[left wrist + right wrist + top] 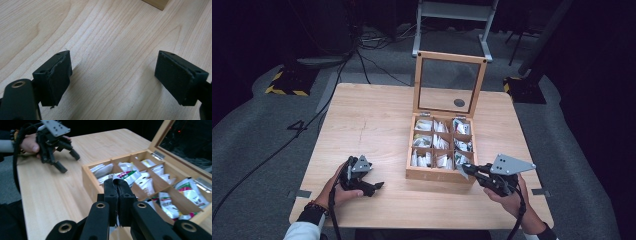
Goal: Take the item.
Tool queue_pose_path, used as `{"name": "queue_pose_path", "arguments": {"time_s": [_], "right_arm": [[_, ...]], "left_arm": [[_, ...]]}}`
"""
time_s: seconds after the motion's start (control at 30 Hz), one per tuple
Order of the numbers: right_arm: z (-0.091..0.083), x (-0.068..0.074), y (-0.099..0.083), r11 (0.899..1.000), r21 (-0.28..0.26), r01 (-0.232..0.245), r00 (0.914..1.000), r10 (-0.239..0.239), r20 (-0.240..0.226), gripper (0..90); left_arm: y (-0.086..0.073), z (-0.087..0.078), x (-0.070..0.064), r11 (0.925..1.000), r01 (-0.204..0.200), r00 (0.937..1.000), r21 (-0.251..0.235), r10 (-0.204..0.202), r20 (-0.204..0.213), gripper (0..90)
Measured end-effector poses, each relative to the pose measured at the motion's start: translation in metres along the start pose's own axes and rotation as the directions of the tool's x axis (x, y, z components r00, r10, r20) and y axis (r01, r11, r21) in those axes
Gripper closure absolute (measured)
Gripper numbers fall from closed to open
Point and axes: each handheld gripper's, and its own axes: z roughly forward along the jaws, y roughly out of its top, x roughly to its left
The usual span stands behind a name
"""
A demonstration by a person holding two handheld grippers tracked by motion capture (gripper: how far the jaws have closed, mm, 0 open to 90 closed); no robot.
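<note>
Right gripper [117,185]: fingers closed on white foil sachet with red-green print [127,175], above near corner of compartmented wooden box [439,174].
Left gripper [113,75]: fingers wide apart, empty, over light wooden bench [105,37].

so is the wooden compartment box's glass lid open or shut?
Open: the glass-paned wooden lid stands upright behind the wooden compartment box, sachets exposed.

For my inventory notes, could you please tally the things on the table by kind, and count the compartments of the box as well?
Wooden box with open glass lid: 1
Compartments in the box: 9
Packet held in the right claw: 1, the packet
Claws: 2, with the left claw open over the table
Loose packets in the compartments: too many to count
Total without compartments and loose packets: 4
</note>
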Motion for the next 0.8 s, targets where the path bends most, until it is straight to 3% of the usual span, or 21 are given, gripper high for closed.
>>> {"name": "queue_pose_path", "arguments": {"time_s": [0.23,0.53,0.8], "right_arm": [[0.003,0.017,-0.001,0.999,0.023,0.031,0.9978,-0.030,-0.058,87.5],[0.017,0.042,-0.009,0.992,0.081,0.099,0.9860,-0.087,-0.142,87.4],[0.033,0.052,-0.018,0.978,0.143,0.152,0.9800,-0.130,-0.151,87.3]], "left_arm": [[0.000,0.000,0.000,1.0000,-0.001,1.0000,0.001,0.001,0.000,14.8],[0.000,0.000,0.000,1.0000,-0.001,1.0000,0.000,0.001,0.000,14.8],[0.000,0.000,0.000,1.0000,0.000,1.0000,0.000,0.000,0.000,14.8]]}}
